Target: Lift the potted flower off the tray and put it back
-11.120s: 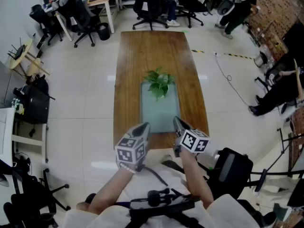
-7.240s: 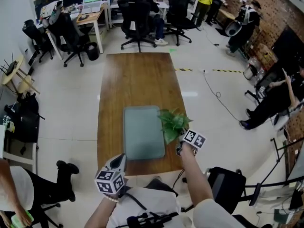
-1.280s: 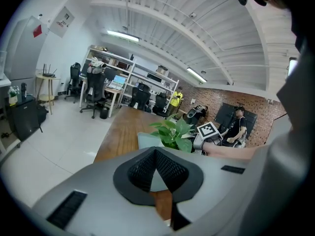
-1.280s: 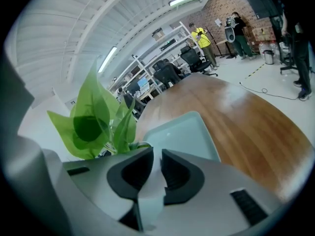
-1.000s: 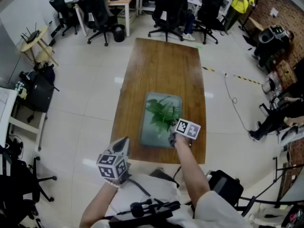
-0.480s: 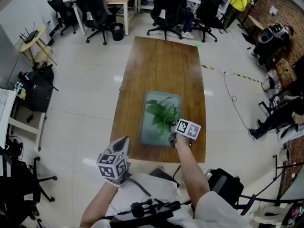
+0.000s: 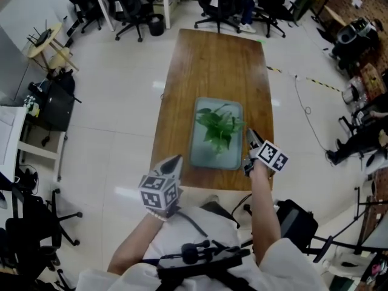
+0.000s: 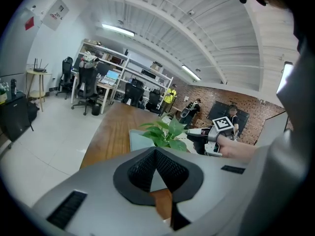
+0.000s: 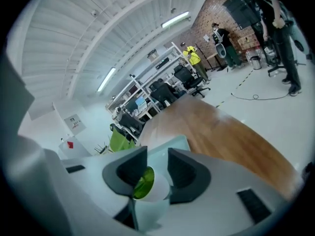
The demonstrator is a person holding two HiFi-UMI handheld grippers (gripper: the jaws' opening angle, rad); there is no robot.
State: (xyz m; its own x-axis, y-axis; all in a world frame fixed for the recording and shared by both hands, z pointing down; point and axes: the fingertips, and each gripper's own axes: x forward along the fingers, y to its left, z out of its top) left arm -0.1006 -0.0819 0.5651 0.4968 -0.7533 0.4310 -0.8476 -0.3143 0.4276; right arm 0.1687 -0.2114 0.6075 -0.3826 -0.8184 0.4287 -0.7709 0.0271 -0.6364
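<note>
Standing upright on the pale green tray point(image 7: 203, 155), the potted flower point(image 7: 219, 128) is seen with its leaves spread over the tray's middle and toward its right edge. The white pot is hidden under the leaves in the head view and is made out only in the right gripper view, through the gap between the jaws. The tray is set on the wooden table point(image 7: 212, 65) at its near end, close to the near edge.

The right gripper point(image 7: 250, 136) is held just beside the tray's right edge. Its jaws are apart, having just been opening, and no pad is pressed on the pot. The left gripper point(image 7: 174, 160) is held by the table's near left corner, jaws together on nothing.

Half a second earlier the right gripper was at the plant's base, over the tray's near right corner – it is now drawn clear to the right. Some seconds before that, the plant was held off the tray, by the table's right edge – it is now back on the tray.
</note>
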